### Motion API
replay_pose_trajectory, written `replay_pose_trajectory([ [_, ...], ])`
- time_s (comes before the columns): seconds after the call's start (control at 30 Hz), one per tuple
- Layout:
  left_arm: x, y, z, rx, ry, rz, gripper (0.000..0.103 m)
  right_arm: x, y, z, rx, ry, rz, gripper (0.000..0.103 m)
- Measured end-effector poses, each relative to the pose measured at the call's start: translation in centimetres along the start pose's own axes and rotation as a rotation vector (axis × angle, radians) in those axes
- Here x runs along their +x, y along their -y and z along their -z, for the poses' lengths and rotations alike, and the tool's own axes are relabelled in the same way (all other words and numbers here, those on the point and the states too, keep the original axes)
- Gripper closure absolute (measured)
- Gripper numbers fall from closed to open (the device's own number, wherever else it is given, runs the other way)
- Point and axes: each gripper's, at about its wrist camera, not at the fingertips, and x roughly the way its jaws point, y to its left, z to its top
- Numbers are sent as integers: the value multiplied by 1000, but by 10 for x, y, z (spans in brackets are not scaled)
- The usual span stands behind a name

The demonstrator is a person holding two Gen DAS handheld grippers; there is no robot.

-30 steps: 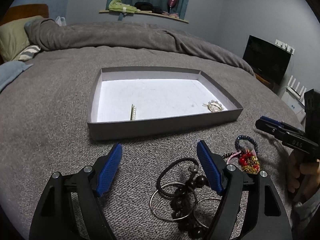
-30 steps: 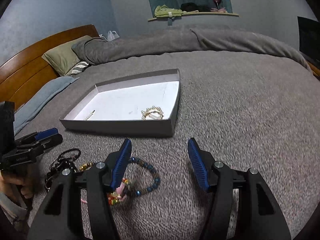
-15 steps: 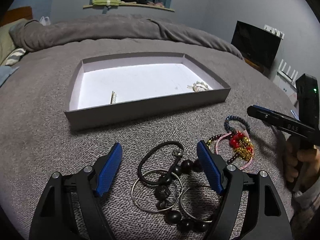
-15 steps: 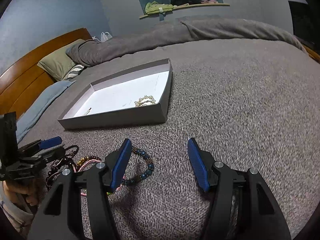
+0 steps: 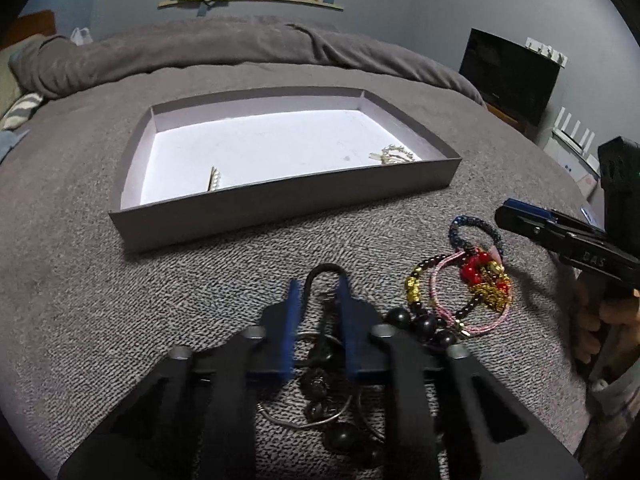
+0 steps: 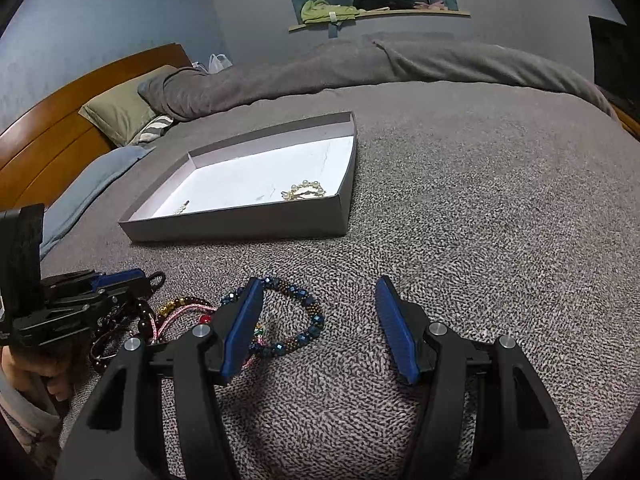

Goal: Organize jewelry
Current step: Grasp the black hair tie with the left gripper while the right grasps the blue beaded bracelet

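Note:
My left gripper [image 5: 319,286] is low over a tangle of jewelry on the grey bedcover, its jaws closing. A black elastic loop [image 5: 325,269] is pinched between the blue pads, and its top pokes out past the tips. Under the gripper lie black beads [image 5: 425,323] and silver rings [image 5: 320,422]. To the right lie a pink cord bracelet with red and gold beads [image 5: 486,276] and a blue bead bracelet [image 6: 305,297]. My right gripper [image 6: 319,280] hangs open above the blue bracelet's right edge, with nothing between its fingers. The grey tray [image 5: 280,210] holds a pearl clip [image 5: 214,179] and a pearl piece [image 5: 394,155].
The tray [image 6: 240,232] sits just beyond the jewelry pile. A rumpled grey duvet [image 5: 240,48] runs along the far side, with pillows [image 6: 120,114] and a wooden headboard [image 6: 60,128] on the left. A black screen [image 5: 508,76] stands off the bed at right.
The left gripper's jaws went from wide open to nearly together, pinching the black elastic loop. The left view has tipped and shifted over the pile. The right gripper has kept its opening.

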Motion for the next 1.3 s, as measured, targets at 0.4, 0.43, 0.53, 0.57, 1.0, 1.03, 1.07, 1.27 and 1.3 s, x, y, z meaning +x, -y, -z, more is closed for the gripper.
replay_pose_trajectory([
  [0.4, -27, -8, -6, -37, 130, 10, 103, 0, 3, -1, 15, -9, -26, 45],
  [0.43, -28, -9, -7, -41, 133, 10, 103, 1, 4, -1, 17, -12, -29, 45],
  [0.53, -35, -17, -9, -63, 157, -1, 103, 1, 3, -1, 17, -14, -28, 45],
  [0.57, -37, -19, -9, -69, 162, -4, 103, 1, 3, -1, 17, -14, -28, 45],
  [1.0, -29, -20, -5, -42, 77, 81, 90, 3, 0, 1, -1, -42, -39, 45],
  [1.03, -26, -15, -4, -26, 63, 83, 81, 3, 0, 1, -3, -46, -39, 45],
  [1.07, -25, -12, -2, -15, 56, 86, 77, 4, 0, 2, -4, -51, -41, 45],
  [1.27, -9, -4, 1, -3, -17, 85, 70, 5, -2, 4, -13, -70, -46, 45],
  [1.3, -7, -4, 1, -3, -24, 84, 70, 6, -2, 4, -14, -74, -45, 46],
])
